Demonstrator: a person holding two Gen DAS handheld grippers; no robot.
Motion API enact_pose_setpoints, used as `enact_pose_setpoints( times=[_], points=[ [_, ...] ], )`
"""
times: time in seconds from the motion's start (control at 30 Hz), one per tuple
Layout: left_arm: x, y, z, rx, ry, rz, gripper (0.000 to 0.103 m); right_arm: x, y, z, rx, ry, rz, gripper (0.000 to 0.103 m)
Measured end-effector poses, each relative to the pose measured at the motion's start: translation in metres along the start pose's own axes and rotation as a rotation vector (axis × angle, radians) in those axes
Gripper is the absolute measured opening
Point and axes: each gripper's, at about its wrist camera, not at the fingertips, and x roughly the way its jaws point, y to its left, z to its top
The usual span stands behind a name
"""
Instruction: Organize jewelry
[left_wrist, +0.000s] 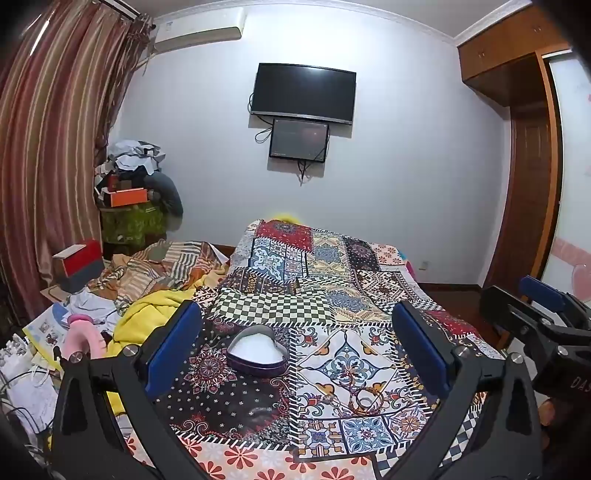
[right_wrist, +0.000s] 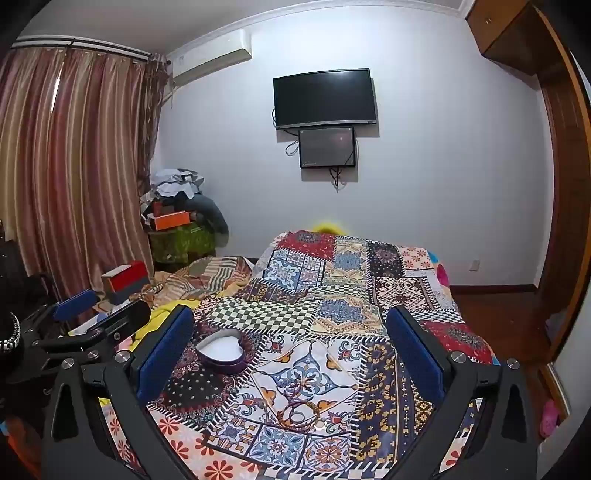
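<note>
A purple heart-shaped box (left_wrist: 258, 354) (right_wrist: 220, 350) with a white lining lies open on the patchwork bedspread (left_wrist: 317, 291) (right_wrist: 332, 295). A small tangle of thin bracelets and chains (left_wrist: 364, 397) (right_wrist: 299, 413) rests on the cloth, nearer to me and to the right of the box. My left gripper (left_wrist: 297, 308) is open above the bed, with the box between its blue pads (left_wrist: 173, 347) and nothing held. My right gripper (right_wrist: 290, 311) is open too, over the jewelry, with nothing in it. Each gripper shows at the edge of the other's view: the right gripper (left_wrist: 524, 295) and the left gripper (right_wrist: 103, 308).
Rumpled striped bedding (left_wrist: 166, 266) and a yellow blanket (left_wrist: 155, 314) lie left of the bedspread. A red and grey box (left_wrist: 79, 262), papers and cables crowd the left side. A wall TV (left_wrist: 303, 94) hangs ahead. A wooden wardrobe (left_wrist: 532, 177) and dark floor (right_wrist: 498, 314) are on the right.
</note>
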Motion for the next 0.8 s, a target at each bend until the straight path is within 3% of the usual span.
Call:
enact_pose_setpoints(
  times=[0.8],
  points=[
    [0.0022, 0.0026, 0.0005, -0.005, 0.008, -0.002, 0.103, -0.0006, 0.0032, -0.0002, -0.006, 0.008, -0.007, 0.103]
  ],
)
